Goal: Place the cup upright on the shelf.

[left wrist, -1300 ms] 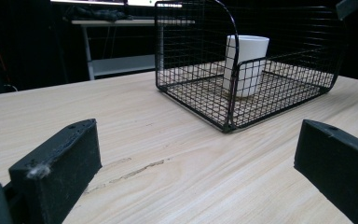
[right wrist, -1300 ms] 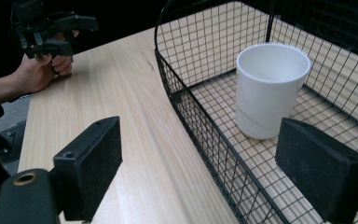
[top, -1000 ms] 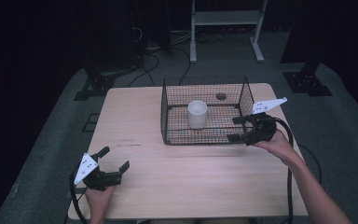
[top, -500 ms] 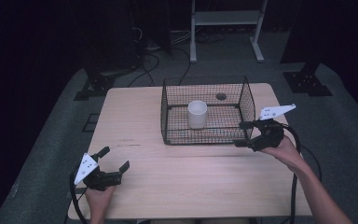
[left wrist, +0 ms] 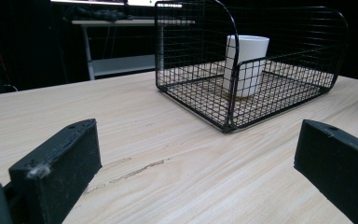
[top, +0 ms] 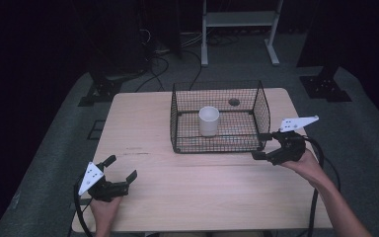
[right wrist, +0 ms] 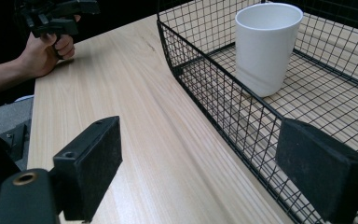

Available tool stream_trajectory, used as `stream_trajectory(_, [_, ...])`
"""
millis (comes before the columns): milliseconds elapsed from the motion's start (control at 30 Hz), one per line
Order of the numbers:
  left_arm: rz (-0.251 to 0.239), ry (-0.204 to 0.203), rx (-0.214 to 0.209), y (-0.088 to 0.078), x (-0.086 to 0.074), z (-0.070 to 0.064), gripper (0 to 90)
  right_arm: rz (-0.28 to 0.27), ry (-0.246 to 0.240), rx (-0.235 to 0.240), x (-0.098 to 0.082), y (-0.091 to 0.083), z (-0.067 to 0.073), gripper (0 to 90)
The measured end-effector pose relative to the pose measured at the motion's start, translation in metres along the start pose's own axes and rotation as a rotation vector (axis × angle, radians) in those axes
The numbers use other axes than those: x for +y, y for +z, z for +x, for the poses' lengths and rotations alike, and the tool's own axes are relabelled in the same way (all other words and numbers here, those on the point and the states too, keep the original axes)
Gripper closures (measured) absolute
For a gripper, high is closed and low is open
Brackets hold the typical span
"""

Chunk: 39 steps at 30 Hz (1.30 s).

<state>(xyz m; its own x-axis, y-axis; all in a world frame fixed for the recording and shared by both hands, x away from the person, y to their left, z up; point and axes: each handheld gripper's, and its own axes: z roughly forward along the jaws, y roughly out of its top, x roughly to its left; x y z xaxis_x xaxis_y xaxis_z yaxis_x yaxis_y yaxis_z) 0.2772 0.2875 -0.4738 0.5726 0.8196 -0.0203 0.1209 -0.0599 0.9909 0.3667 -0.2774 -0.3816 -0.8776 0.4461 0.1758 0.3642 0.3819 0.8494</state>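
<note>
Roughly central: wire basket point(top: 217, 143) on the wooden table point(top: 187, 187).
Cup point(top: 208, 120): white, upright inside basket; likely light, rigid, smooth; grip near rim.
Right gripper point(top: 262, 146): jaws apart, empty, beside basket's near right corner.
Left gripper point(top: 121, 169): jaws apart, empty, well apart from basket.

White cup point(top: 208, 120) stands upright, empty, inside black wire basket point(top: 177, 106).

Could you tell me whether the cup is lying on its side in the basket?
No, the cup stands upright, mouth up, in the basket.
</note>
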Motion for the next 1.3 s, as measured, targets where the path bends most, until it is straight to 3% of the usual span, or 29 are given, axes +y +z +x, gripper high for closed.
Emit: stream_trajectory(1300, [0.002, 0.003, 0.003, 0.0, 0.0, 0.0, 0.0, -0.039, 0.053, -0.078, -0.059, -0.022, 0.008, 13.7])
